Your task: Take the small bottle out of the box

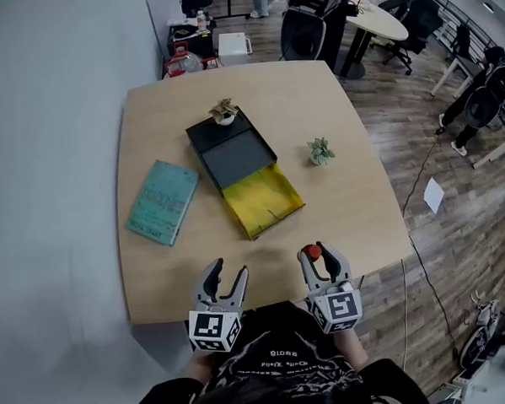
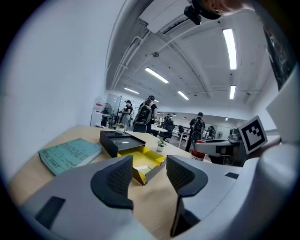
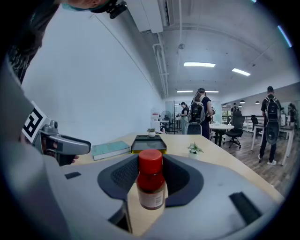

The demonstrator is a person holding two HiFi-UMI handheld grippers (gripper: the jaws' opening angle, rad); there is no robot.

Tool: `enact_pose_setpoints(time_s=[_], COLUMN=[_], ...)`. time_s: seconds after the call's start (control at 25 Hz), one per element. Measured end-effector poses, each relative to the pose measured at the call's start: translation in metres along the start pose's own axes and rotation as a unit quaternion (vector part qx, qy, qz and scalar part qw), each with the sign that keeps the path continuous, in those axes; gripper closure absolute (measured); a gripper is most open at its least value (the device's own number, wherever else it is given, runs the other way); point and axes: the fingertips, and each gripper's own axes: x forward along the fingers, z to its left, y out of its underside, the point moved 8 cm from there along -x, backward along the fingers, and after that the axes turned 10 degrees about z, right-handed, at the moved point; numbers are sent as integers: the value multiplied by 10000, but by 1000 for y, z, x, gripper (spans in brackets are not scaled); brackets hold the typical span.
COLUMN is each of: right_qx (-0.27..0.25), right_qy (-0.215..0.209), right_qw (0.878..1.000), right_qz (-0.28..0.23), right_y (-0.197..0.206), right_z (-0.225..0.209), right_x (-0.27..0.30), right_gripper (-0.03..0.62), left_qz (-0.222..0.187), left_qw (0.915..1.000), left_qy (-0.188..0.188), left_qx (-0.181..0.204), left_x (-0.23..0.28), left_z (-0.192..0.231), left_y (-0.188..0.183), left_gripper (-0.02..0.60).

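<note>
As the head view looks steeply down, table (image 1: 332,108): light wooden top carrying all items listed below.
Box (image 1: 233,151): black sleeve at mid-table with a shallow recessed top face.
Yellow tray (image 1: 263,201): drawn out of the box toward the near right. A pale flat item (image 2: 143,168) lies inside; what it is cannot be made out.
Book (image 1: 163,202): teal, lying flat just left of the box.
Right gripper (image 1: 320,254): at the near table edge, jaws part-way closed, pads pressed on both sides of the small bottle (image 3: 151,180).
Left gripper (image 1: 229,272): at the near edge, left of the right gripper. Jaws stand apart with nothing between the pads.
Plants: small potted plant (image 1: 224,111) stands on the far end of the box; second plant (image 1: 321,152) stands on the table right of the box.
Bottle position: upright between the right gripper's jaws, red cap uppermost, outside the box and well apart from the yellow tray, on its near-right side.
View differences: the head view shows only the bottle's red cap, while the right gripper view shows its body and label. The pale flat item is clear only in the left gripper view.
</note>
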Motion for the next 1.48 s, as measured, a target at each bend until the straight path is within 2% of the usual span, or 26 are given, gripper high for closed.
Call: enact_pose_setpoints(time_s=[0.16, 0.24, 0.36, 0.48, 0.68, 1.48], right_qx=[-39, -62, -61, -52, -87, -280], right_qy=[-131, -171, -207, -257, -278, -428], right_qw=[9999, 9998, 9998, 9997, 9996, 9986], right_qz=[-15, -18, -20, -24, 16, 114], right_y=[0, 0, 0, -2, -2, -7], right_z=[4, 6, 5, 4, 3, 3], right_x=[2, 4, 7, 9, 12, 29], right_gripper=[437, 436, 436, 437, 437, 437], left_qz=[43, 47, 94, 135, 117, 158], left_qw=[9998, 9997, 9999, 9998, 9999, 9998], left_qy=[-170, -216, -56, 101, 100, -124], left_qx=[96, 69, -10, -47, -41, -78], left_x=[0, 0, 1, 1, 1, 11], left_z=[-1, 0, -1, -3, -3, 9], left_y=[0, 0, 2, 2, 1, 1], left_gripper=[440, 523, 577, 578, 578, 578])
